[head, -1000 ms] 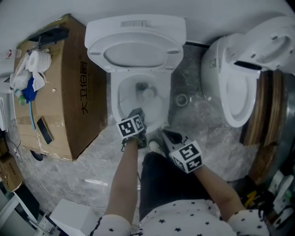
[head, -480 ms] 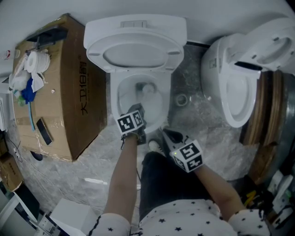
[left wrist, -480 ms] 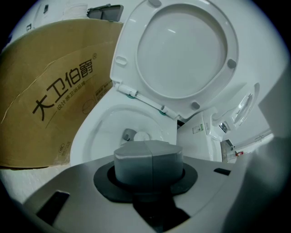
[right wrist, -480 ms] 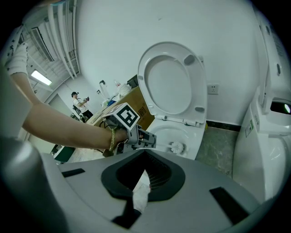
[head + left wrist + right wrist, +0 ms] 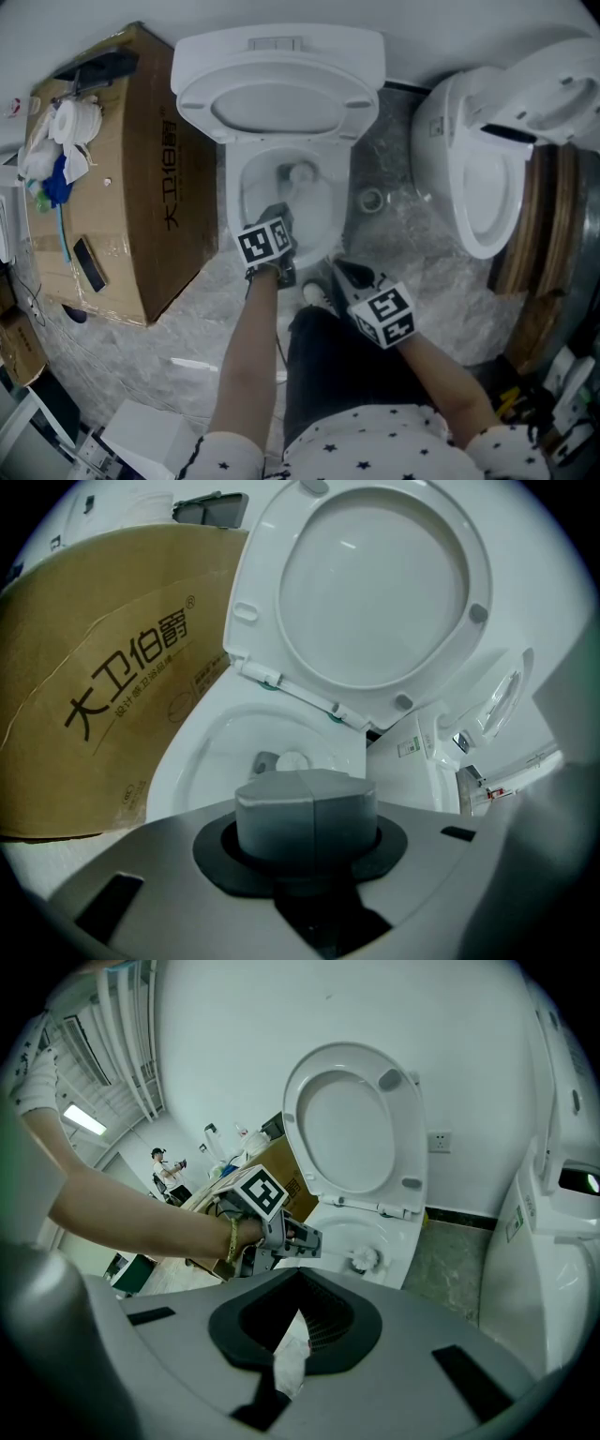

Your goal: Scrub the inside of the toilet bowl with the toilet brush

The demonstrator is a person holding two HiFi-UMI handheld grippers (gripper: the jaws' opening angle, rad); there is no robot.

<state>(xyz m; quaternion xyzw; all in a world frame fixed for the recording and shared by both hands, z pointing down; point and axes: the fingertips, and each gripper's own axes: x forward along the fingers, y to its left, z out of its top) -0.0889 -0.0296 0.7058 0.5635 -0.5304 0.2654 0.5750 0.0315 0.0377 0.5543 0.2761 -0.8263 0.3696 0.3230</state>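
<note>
Place: more of a test or storage hall than a real bathroom
Giveaway: one toilet (image 5: 281,70) with a spare toilet (image 5: 487,178) parked right next to it
Clutter: big printed cardboard box (image 5: 141,187) with odds and ends on top
Background: open room, strip light (image 5: 84,1119), a person (image 5: 167,1168) way off

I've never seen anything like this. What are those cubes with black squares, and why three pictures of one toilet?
No robot here: a person holds a gripping tool in each hand, and the marked cubes are part of those tools. One picture comes from a camera on the person's head, looking down; the other two from cameras riding on the tools. The left tool is shut on the toilet brush, whose head is down in the open toilet bowl. The right tool is open and empty. A cardboard box stands left of the toilet, a second toilet to its right.
</note>
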